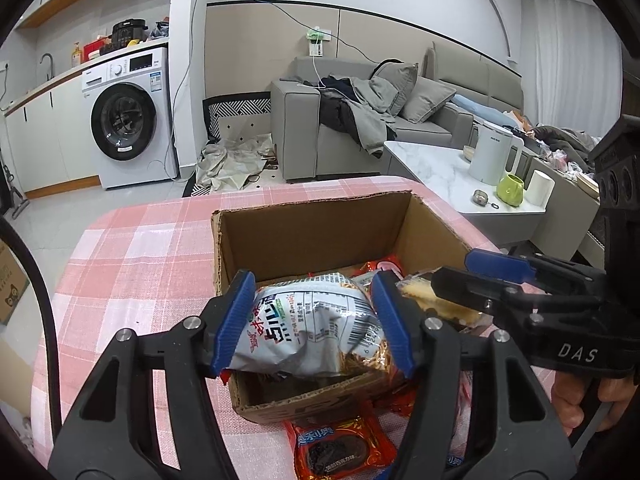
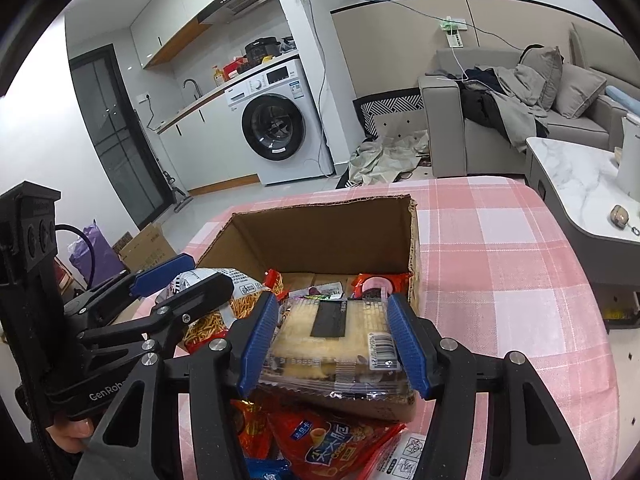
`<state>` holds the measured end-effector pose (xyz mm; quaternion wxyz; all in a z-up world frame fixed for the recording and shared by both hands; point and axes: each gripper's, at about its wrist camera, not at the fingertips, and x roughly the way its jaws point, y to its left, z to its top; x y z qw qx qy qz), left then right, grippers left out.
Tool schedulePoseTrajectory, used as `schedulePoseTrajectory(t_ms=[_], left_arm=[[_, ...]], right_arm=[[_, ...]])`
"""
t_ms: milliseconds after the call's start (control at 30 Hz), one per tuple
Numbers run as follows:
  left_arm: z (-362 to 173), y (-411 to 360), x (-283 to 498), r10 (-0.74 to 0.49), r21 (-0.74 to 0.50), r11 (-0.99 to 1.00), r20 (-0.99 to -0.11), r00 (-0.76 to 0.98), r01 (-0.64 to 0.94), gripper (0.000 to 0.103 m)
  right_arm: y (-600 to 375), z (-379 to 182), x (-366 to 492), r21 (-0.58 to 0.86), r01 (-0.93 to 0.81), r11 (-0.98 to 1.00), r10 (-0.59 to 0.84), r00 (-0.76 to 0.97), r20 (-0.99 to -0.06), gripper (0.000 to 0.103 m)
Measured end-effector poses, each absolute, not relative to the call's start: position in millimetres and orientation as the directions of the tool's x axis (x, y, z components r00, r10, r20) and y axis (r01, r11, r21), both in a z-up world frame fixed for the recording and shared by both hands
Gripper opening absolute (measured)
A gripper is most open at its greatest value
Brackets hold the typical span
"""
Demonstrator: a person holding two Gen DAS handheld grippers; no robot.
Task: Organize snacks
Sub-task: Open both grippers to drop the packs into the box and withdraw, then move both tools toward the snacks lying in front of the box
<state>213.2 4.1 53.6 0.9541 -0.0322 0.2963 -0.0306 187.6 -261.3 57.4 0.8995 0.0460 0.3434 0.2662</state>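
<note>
Left gripper clamps noodle-snack bag; right gripper clamps cracker pack. Both over cardboard box near edge; lower past rim, release one after other.

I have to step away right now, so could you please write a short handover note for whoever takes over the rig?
Left gripper: jaws shut on the white noodle-snack bag, held over the cardboard box.
Right gripper: jaws shut on the clear cake pack, also over the box.
Done: a few snacks already lie in the box.
Left: release both packs into it, then collect the red packets lying on the pink checked tablecloth in front of the box.
</note>
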Motion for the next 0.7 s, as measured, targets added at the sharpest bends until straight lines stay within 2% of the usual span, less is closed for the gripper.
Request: schedulePoseTrajectory(t_ms=[100,167,200,233,300,400,467,700], left_arm=[[54,1,211,-0.079,-0.068,0.996,-0.575,0.814,0.049,0.063],[54,-2,208,-0.087,-0.064,0.996,-0.585,0.806,0.061,0.076],[53,-2,205,-0.087,-0.062,0.996,-0.588,0.804,0.062,0.08],[53,-2,202,-0.084,-0.059,0.996,-0.588,0.805,0.061,0.083],[51,-3,194,-0.077,-0.048,0.997,-0.591,0.803,0.061,0.084],[49,-6,182,-0.07,-0.035,0.997,-0.605,0.793,0.062,0.09],[48,-10,171,-0.068,-0.024,0.997,-0.595,0.801,0.066,0.103],[50,-13,137,-0.083,-0.039,0.996,-0.578,0.812,0.074,0.103]], right_arm=[[-264,62,182,0.255,-0.452,0.855,0.509,0.636,-0.58,0.065],[-271,68,172,0.245,-0.446,0.861,0.502,0.668,-0.549,0.073],[-274,71,168,0.239,-0.443,0.864,0.498,0.686,-0.531,0.078],[-279,76,160,0.228,-0.44,0.869,0.492,0.711,-0.502,0.088],[-286,81,152,0.217,-0.428,0.878,0.477,0.732,-0.487,0.099],[-293,81,146,0.213,-0.433,0.876,0.477,0.712,-0.515,0.102],[-299,79,143,0.214,-0.427,0.878,0.472,0.704,-0.531,0.102],[-317,67,133,0.231,-0.4,0.887,0.457,0.685,-0.567,0.103]])
